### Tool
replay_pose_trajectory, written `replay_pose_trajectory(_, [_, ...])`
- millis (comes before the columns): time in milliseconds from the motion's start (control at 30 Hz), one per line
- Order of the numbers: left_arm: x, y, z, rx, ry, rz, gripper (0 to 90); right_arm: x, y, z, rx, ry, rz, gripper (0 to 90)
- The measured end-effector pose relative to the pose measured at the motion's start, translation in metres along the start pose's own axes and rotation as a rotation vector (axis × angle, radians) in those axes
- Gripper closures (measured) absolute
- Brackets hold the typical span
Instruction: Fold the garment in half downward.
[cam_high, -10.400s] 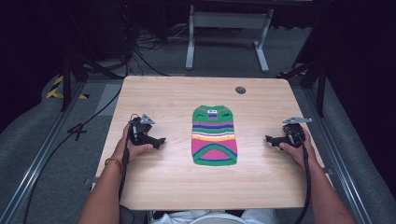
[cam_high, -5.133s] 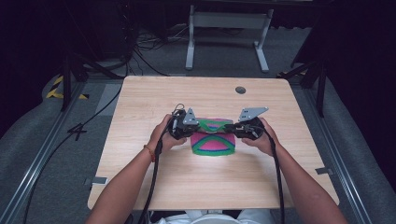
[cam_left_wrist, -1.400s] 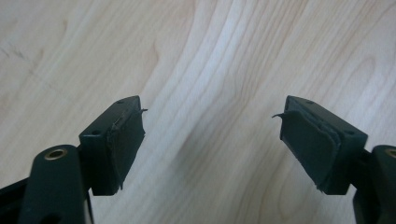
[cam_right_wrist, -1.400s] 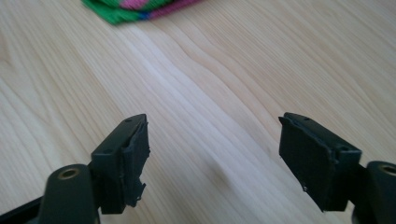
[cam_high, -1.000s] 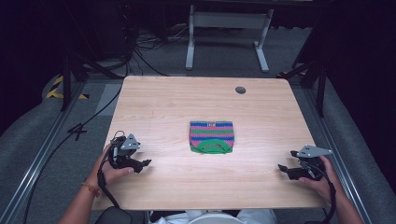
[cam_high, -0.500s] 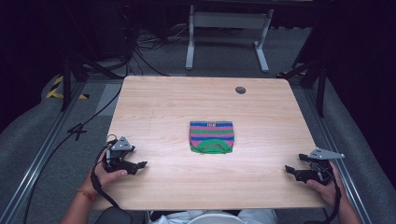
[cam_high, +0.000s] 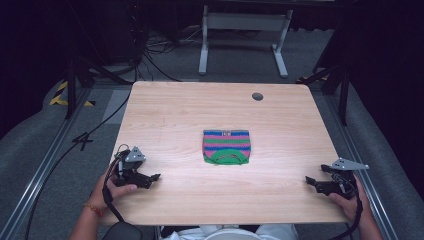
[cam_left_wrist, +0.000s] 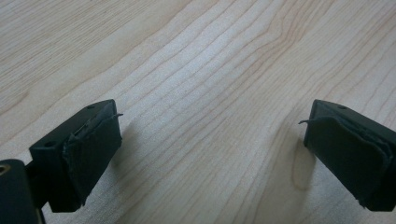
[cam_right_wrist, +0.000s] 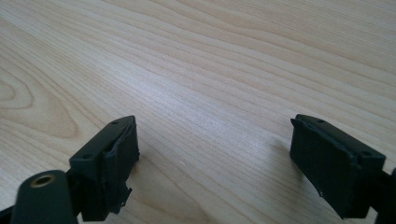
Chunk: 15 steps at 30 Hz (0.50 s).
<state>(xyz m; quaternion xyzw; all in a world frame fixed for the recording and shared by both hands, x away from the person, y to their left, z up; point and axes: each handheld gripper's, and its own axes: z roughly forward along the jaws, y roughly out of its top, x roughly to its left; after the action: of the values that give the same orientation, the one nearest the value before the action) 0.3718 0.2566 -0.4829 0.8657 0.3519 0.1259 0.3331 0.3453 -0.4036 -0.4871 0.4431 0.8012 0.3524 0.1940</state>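
At the left of the high view, the left gripper (cam_high: 152, 178) rests near the front-left corner of the table (cam_high: 175, 115), held in the person's left hand (cam_high: 112, 187). In the left gripper view its jaws stand wide apart over bare wood, with nothing between them.

At the centre of the table lies the striped garment (cam_high: 226, 146), folded into a compact, roughly square packet. Its pink, blue and green bands run side to side, and a green curved hem faces the person. It lies flat and apart from both grippers.

At the right, the right gripper (cam_high: 311, 182) sits near the front-right corner, held in the right hand (cam_high: 347, 200). In the right gripper view its jaws are likewise spread wide and empty.

Relation governing the next move: the garment lies forward and inward of both grippers, to the right of the left gripper and to the left of the right one. The left gripper appears slightly nearer. Any further fold requires both tools to travel inward to the packet's side edges.
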Motion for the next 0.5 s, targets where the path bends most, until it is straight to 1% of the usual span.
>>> replay_pose_trajectory(200, [0.0001, 0.0002, 0.0006, 0.0, -0.003, -0.002, 3.8, 0.0, 0.0004, 0.0003, 0.0, 0.0, 0.007, 15.6])
replay_pose_trajectory(267, [0.0007, 0.0006, 0.0006, -0.002, 0.005, 0.007, 3.7, 0.0002, 0.0005, 0.0004, -0.001, -0.001, 0.011, 15.6])
replay_pose_trajectory(500, [0.0002, 0.0005, 0.0007, 0.001, -0.001, 0.0, 3.5, 0.0003, 0.0006, 0.0005, 0.0, -0.002, 0.012, 15.3])
